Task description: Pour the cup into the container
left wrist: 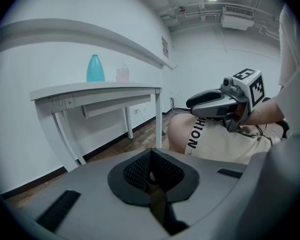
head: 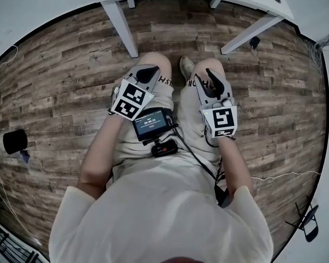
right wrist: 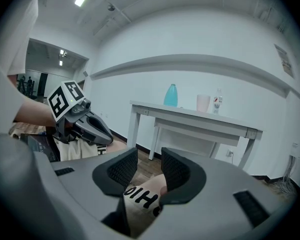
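Observation:
A pale pink cup (right wrist: 203, 103) and a teal container (right wrist: 171, 95) stand on a white table (right wrist: 190, 115), far ahead of both grippers. The left gripper view shows the same cup (left wrist: 122, 74) right of the teal container (left wrist: 95, 68). My left gripper (head: 148, 71) rests on the person's left thigh, its pads (left wrist: 140, 170) meeting with nothing between them. On the right thigh lies my right gripper (head: 210, 73). Its jaws (right wrist: 149, 169) stand a narrow gap apart and hold nothing; only the knee shows through the gap.
A small clear bottle (right wrist: 217, 103) stands beside the cup. The table's white legs (head: 120, 29) rise from the wooden floor just past the knees. A small screen device (head: 152, 122) sits on the lap. A black object (head: 15, 141) lies on the floor at the left.

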`<state>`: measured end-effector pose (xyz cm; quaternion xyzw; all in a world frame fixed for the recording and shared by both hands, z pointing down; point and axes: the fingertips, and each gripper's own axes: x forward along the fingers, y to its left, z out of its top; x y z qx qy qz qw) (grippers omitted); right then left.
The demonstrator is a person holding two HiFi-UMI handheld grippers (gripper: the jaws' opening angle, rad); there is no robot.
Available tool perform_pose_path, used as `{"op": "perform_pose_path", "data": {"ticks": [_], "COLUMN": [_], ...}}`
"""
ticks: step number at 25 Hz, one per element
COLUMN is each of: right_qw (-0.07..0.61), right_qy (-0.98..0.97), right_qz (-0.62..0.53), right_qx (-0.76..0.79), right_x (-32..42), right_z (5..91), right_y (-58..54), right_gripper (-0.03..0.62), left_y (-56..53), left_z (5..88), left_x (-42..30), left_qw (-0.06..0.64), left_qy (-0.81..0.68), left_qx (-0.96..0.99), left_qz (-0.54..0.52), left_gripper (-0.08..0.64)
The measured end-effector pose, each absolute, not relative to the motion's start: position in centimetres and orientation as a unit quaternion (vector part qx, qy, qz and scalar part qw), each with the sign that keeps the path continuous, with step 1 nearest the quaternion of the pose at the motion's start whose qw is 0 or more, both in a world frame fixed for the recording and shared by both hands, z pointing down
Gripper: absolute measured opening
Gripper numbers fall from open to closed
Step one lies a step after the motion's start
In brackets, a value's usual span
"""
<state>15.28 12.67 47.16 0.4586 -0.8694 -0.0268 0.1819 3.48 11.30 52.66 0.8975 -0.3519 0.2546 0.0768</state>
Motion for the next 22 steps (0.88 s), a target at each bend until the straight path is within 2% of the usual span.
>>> {"op": "perform_pose_path", "data": {"ticks": [14, 22], "right_qw": [0.185, 0.189], "right_qy": [-0.87, -0.871], "right_qz": [-0.02, -0.022], "right_qx": [0.457, 0.453], "right_x": [15.1, 14.6], "right_z": [48.3, 48.4], "right_y": [12.1, 12.2], "right_gripper": [0.141, 0.141], "left_y": [10.9, 11.3], "left_z": [52.9, 52.9], "left_x": [2.9, 3.5], "left_qw": [0.092, 0.075], "left_qy": [-0.349, -0.335], "left_qx": [0.903, 0.905], "left_qz": [0.235, 0.251], "left_gripper": [0.011, 0.01]}}
